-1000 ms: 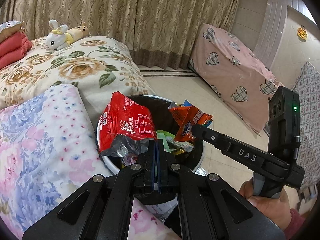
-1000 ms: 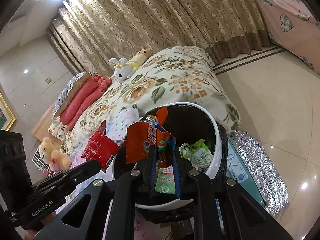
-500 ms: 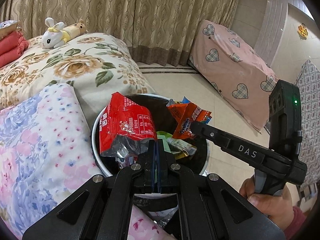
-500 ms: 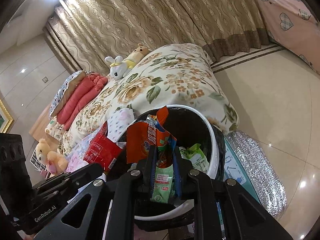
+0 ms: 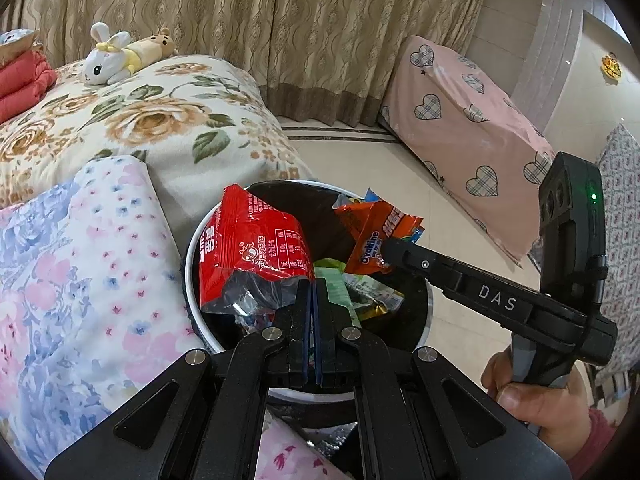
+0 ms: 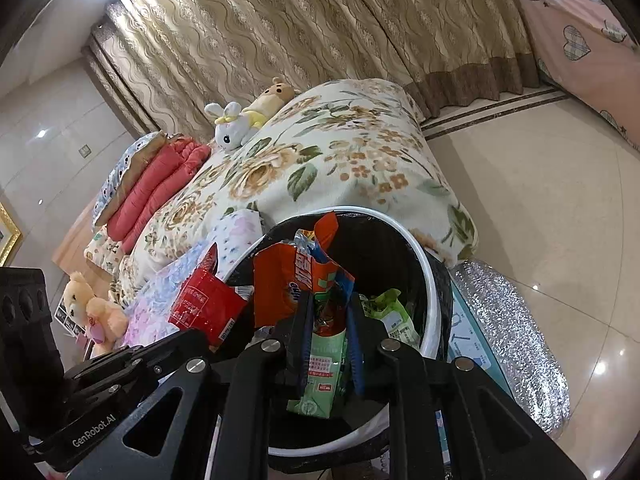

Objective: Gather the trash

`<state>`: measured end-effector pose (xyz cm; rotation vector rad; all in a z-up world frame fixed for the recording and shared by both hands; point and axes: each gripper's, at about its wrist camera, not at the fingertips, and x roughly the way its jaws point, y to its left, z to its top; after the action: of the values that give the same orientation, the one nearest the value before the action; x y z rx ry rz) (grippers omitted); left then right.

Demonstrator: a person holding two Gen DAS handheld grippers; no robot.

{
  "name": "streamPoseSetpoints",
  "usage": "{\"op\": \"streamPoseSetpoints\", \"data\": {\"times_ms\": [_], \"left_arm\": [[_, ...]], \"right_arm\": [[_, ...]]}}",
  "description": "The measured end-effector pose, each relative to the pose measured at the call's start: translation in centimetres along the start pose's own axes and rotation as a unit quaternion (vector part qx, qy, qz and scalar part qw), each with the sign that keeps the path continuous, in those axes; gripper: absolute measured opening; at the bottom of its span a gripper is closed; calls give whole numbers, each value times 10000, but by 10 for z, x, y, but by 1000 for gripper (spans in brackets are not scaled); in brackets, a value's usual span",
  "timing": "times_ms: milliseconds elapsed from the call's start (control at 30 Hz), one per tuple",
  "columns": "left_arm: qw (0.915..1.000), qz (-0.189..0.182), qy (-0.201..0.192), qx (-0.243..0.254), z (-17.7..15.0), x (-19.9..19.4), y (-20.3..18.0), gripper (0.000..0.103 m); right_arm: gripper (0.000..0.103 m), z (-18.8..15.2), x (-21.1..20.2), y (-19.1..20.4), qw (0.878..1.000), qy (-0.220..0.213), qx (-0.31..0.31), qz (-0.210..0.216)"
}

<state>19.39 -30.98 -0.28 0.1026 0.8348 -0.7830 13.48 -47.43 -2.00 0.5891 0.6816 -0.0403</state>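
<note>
Folded quilts: a red stack (image 5: 22,84) at the far left of my left-wrist view, lying on the bed.
Plush toys: a white rabbit (image 5: 106,60) and a tan bear (image 5: 154,46) lie together on the floral blanket (image 5: 152,120), in front of the beige curtain (image 5: 280,28).
Pastel quilt: a pink and blue flowered cover (image 5: 76,280) lies just beside the bin, on its left.
Trash bin: a round bin with a white rim (image 5: 191,248) and a dark liner stands on the floor against the bed; green and yellow wrappers (image 5: 360,296) lie inside it.
Left gripper: my left gripper (image 5: 311,286) has its jaws pressed together on the lower edge of a red snack bag (image 5: 252,252), which hangs over the bin's left side.
Right gripper: my right gripper (image 6: 328,316) pinches a bundle of wrappers above the bin mouth, an orange Ovaltine packet (image 6: 294,284) on top and a green packet (image 6: 324,368) hanging down between the fingers.
Same packet, left view: the orange Ovaltine packet (image 5: 372,236) is held at the tip of the right gripper's arm, over the bin's right half.
My right hand: it grips the handle (image 5: 536,396) at the lower right.
Pink cover: a heart-patterned cloth (image 5: 460,128) drapes furniture across the tiled floor, well apart from the bin.
Silver mat: a glittery sheet (image 6: 516,340) lies on the floor just right of the bin.
</note>
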Motion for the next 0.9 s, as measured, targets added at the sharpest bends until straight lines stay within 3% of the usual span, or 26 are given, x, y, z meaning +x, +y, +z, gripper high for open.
{"op": "streamPoseSetpoints", "data": {"times_ms": [633, 700, 767, 833, 900], "left_arm": [[9999, 102, 88, 18, 3, 5, 0, 4], [9999, 118, 103, -51, 2, 4, 3, 12], [9998, 164, 65, -120, -1, 0, 6, 32], [9994, 284, 19, -221, -6, -6, 11, 51], [9989, 337, -44, -314, -12, -14, 16, 53]], "right_arm": [[21, 6, 9, -3, 9999, 134, 82, -20], [31, 6, 8, -3, 9998, 146, 130, -29], [54, 6, 5, -4, 9997, 120, 199, 24], [65, 4, 2, -4, 9997, 86, 213, 31], [68, 1, -3, -1, 9998, 57, 200, 38]]}}
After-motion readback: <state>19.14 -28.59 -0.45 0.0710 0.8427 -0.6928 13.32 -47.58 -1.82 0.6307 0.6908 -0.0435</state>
